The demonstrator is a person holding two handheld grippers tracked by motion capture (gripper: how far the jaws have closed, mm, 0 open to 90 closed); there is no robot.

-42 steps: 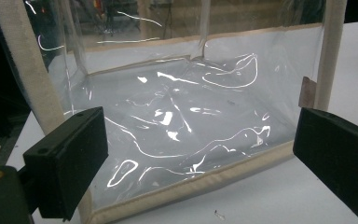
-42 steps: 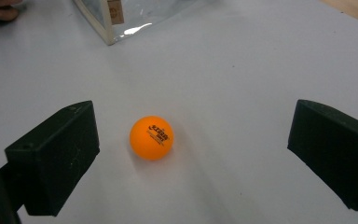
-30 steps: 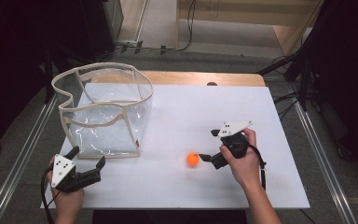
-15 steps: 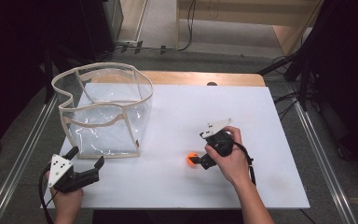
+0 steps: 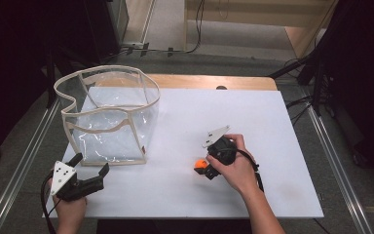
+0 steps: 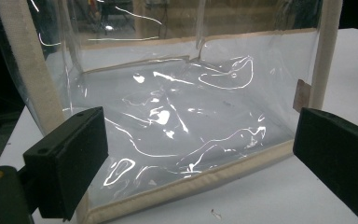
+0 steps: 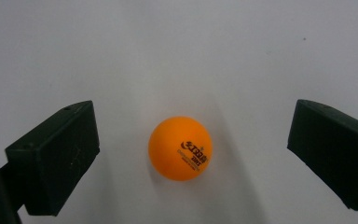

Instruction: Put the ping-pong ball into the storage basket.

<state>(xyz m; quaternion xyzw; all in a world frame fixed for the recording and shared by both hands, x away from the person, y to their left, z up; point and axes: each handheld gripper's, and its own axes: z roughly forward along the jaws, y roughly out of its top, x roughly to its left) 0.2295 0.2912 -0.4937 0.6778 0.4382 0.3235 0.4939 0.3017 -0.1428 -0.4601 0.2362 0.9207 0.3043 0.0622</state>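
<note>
1. Over the last second the right gripper point(image 5: 205, 169) has travelled across the desk point(image 5: 272, 126) toward the orange ball point(image 5: 200, 163) and dropped over it; a second ago it sat well to the ball's far side from the clear bag point(image 5: 108, 117), and half a second ago it had just reached the ball.
2. In the right gripper view the ball point(image 7: 180, 148) lies on the white surface between the two black fingers point(image 7: 56, 154), which are spread wide, with clear gaps on both sides. Nothing is pinched yet.
3. The ball itself has hardly shifted: it rests on the desk, well apart from the bag, on the bag's open-desk side.
4. The left gripper point(image 5: 90, 176) has slid slightly and now sits just beside the bag's near lower seam, fingers point(image 6: 67, 161) spread, pointed at the clear wall point(image 6: 186, 116) without touching it.
5. Judgement: the approach looks finished and the grasp is the step in hand. Closing should be centred, since a round, light ball may squirt out of an uneven squeeze.
</note>
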